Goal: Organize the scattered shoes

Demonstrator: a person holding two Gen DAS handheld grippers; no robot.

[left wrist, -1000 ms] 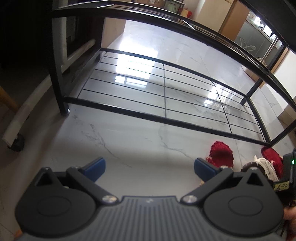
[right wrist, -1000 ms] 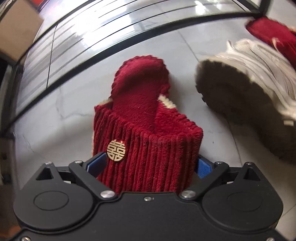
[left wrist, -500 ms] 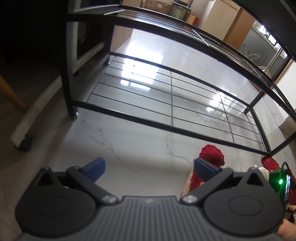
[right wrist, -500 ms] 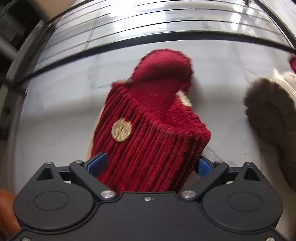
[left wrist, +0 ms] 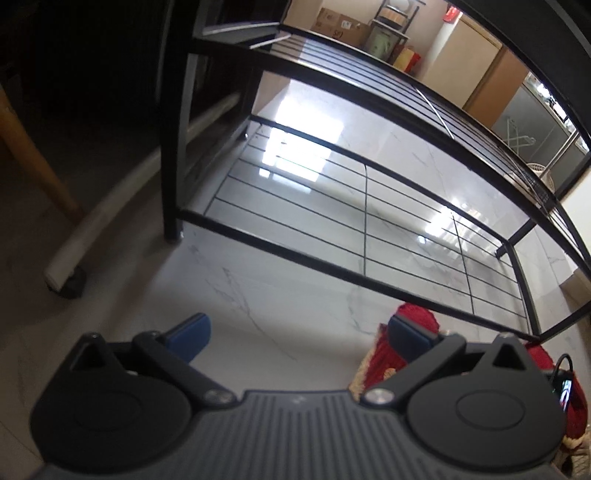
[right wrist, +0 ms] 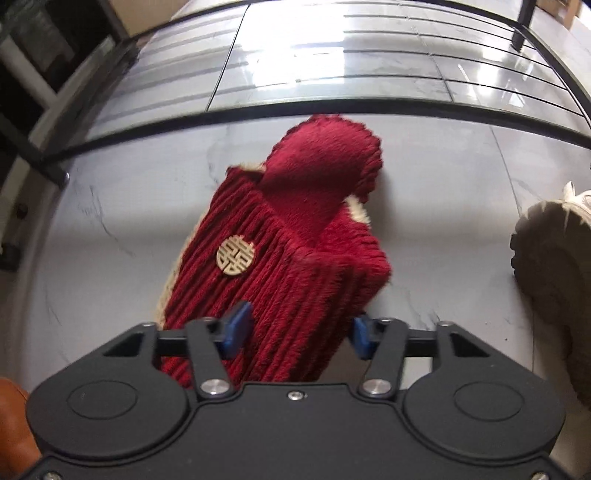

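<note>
right hand-held gripper point(right wrist: 297, 330) clamps the red slipper point(right wrist: 288, 251) mid-frame; left hand-held gripper point(left wrist: 297, 334) gapes empty. next, likely carry it onto the shoe rack point(right wrist: 332, 107) above.

You face a black metal rack point(left wrist: 369, 206) standing on glossy white marble floor point(left wrist: 288, 317). Beyond the rack, cardboard boxes point(left wrist: 340, 26) and a wooden cabinet point(left wrist: 491, 77) line a beige wall.
</note>
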